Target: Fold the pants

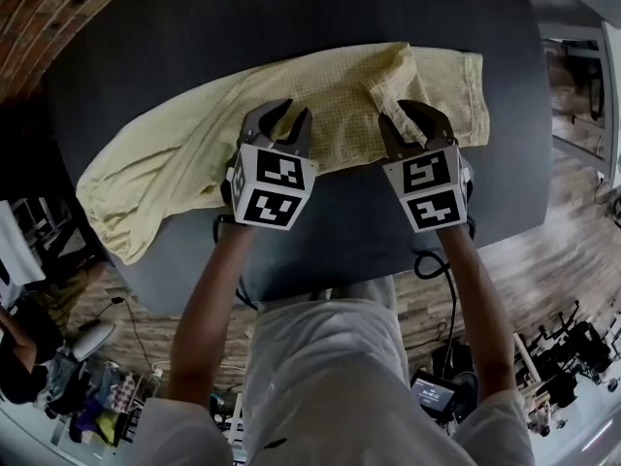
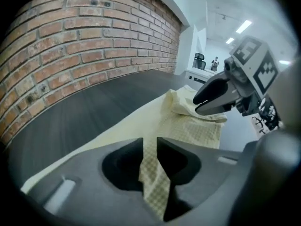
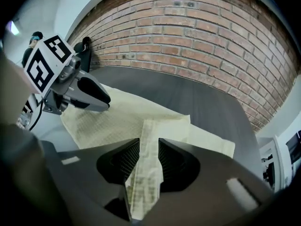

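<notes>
the head view alone shows the whole pair of pale yellow pants (image 1: 184,153), laid lengthwise across the dark round table (image 1: 194,27) from about 8 o'clock to 2 o'clock, with one end drooping over the table rim at 8 o'clock and a fold of cloth turned up near 1 o'clock. it also shows the person's two bare forearms and white shirt at 6 o'clock, and a wooden floor around the table. it does not show whether cloth sits between the jaws, which the two gripper views do. the left gripper view looks along the table toward a brick wall (image 2: 94,41) at 10 o'clock, with ceiling lights at 1 o'clock. the right gripper view shows the same wall arching across 12 o'clock. each gripper view catches the other gripper out to the side, low over the cloth. the left gripper (image 1: 291,113) stands on the near edge of the pants. its jaws are drawn close together, with only a narrow slit between them, and a strip of the checked cloth fills that slit, so it is pinching the pants. the right gripper (image 1: 406,115), at 3 o'clock of the left one, sits on the same near edge. its jaws are likewise nearly together on a folded band of the pants that runs up between the ribbed pads (image 3: 127,160) and hangs out below them.
</notes>
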`<state>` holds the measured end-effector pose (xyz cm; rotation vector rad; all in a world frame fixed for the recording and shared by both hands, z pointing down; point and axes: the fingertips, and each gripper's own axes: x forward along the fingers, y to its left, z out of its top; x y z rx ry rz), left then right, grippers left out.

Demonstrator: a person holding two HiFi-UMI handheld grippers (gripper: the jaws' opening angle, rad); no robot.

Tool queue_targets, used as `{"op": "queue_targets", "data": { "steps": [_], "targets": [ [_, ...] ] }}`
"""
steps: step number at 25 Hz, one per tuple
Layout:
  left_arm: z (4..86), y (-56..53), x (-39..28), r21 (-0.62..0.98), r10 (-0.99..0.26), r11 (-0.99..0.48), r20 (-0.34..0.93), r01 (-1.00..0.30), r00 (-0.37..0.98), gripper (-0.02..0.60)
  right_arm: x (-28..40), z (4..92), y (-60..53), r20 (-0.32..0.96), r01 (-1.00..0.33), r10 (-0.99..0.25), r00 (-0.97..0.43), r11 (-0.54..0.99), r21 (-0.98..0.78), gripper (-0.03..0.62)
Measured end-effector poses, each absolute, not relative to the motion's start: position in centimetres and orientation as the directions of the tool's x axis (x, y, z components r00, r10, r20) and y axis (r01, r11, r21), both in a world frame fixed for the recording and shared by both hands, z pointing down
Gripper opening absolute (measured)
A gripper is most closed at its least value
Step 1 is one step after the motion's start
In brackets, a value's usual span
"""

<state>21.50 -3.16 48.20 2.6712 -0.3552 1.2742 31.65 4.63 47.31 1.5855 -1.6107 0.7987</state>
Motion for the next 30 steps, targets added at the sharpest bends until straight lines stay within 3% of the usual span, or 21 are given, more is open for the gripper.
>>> {"op": "queue_targets", "data": {
  "steps": [5,7,12,30],
  "targets": [
    [50.4,-2.7,21.2,0.089,-0.162,-0.932,0.764,-0.351,0.624,0.02,31.4,49.2,5.1,0.862,-0.998,-0.505,0.042,0.02,0.061,0.133],
    [50.5,-2.8,21.0,0.094,-0.182,-0.922,0.749,-0.375,0.637,0.018,31.2,49.9,5.2,0.871,-0.995,-0.49,0.05,0.049,0.085,0.129],
    [50.5,-2.9,21.0,0.12,-0.172,-0.916,0.744,-0.382,0.645,0.018,31.1,49.6,5.3,0.855,-0.995,-0.515,0.056,0.045,0.092,0.044],
    [50.6,-3.1,20.8,0.148,-0.169,-0.9,0.748,-0.409,0.642,0.017,40.9,44.7,8.8,0.78,-0.974,-0.584,0.226,-0.129,0.185,0.032]
  ]
}}
